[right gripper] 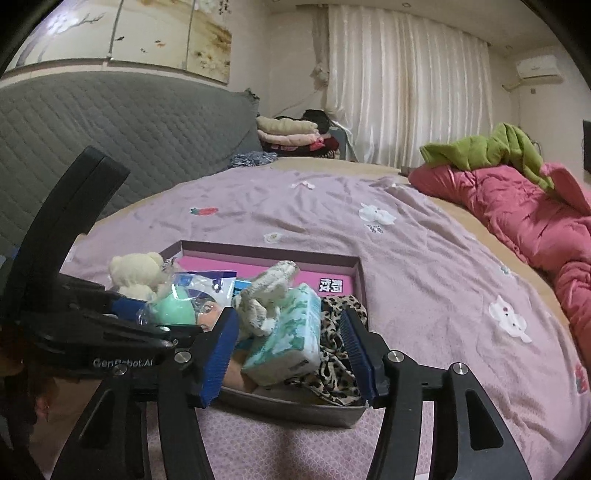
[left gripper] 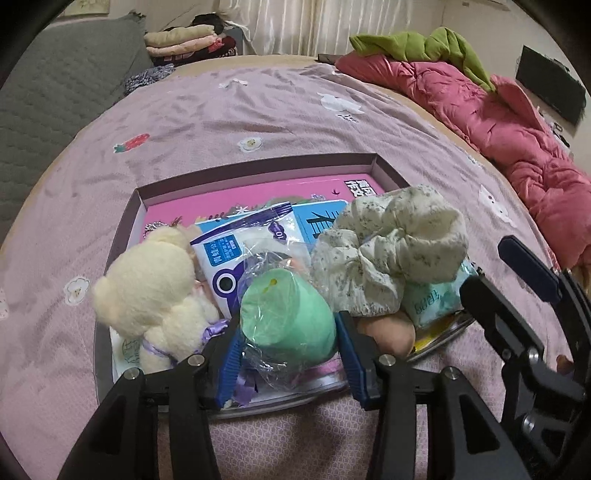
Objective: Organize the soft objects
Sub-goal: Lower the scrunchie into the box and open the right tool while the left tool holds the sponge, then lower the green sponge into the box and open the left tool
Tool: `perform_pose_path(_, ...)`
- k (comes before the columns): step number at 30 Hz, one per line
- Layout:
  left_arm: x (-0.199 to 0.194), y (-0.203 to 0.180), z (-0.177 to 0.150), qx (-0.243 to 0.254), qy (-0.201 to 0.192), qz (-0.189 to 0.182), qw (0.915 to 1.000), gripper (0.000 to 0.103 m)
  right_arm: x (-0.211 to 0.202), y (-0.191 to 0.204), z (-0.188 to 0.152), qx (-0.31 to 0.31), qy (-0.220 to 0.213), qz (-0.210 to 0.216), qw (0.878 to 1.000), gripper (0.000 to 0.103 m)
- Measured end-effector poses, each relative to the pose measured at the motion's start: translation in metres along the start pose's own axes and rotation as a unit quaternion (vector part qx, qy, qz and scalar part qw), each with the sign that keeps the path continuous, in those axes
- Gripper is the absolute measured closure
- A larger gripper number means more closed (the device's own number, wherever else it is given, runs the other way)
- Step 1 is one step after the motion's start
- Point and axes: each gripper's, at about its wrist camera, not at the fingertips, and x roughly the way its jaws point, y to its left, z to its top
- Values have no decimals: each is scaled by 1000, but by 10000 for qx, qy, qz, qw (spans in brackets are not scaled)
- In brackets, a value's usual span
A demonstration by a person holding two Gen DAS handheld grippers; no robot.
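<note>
As your left wrist view shows, your left claw (left gripper: 288, 354) pinching the green plush (left gripper: 286, 317) in the tray (left gripper: 258, 166) on the bed, cream bear (left gripper: 147, 291) beside it, in your right wrist view, your right claw (right gripper: 286, 354) spread around the tissue pack (right gripper: 286, 339).

Both wrist cameras sit low and close at the near edge of the box (left gripper: 258, 173) (right gripper: 269, 251), facing across the bed (left gripper: 258, 110) (right gripper: 424, 258) toward the curtains (left gripper: 295, 26) (right gripper: 406, 92) (the right one slightly further right).
</note>
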Motion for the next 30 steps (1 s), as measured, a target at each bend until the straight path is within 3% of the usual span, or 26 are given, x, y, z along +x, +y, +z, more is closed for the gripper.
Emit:
perform_pose_path(9, -4, 8, 2, -277, -52, -167, 9995, 54, -3, -4, 0, 74, -54, -6, 10000, 39)
perform_pose_path(21, -7, 7, 3, -281, -115, -126, 9995, 53, -7, -7, -1, 117, -103, -84, 9998, 33)
perform_pose_path(30, -12, 4, 1, -250, -149, -202, 9994, 45, -11, -8, -1, 138, -143, -148, 9997, 32)
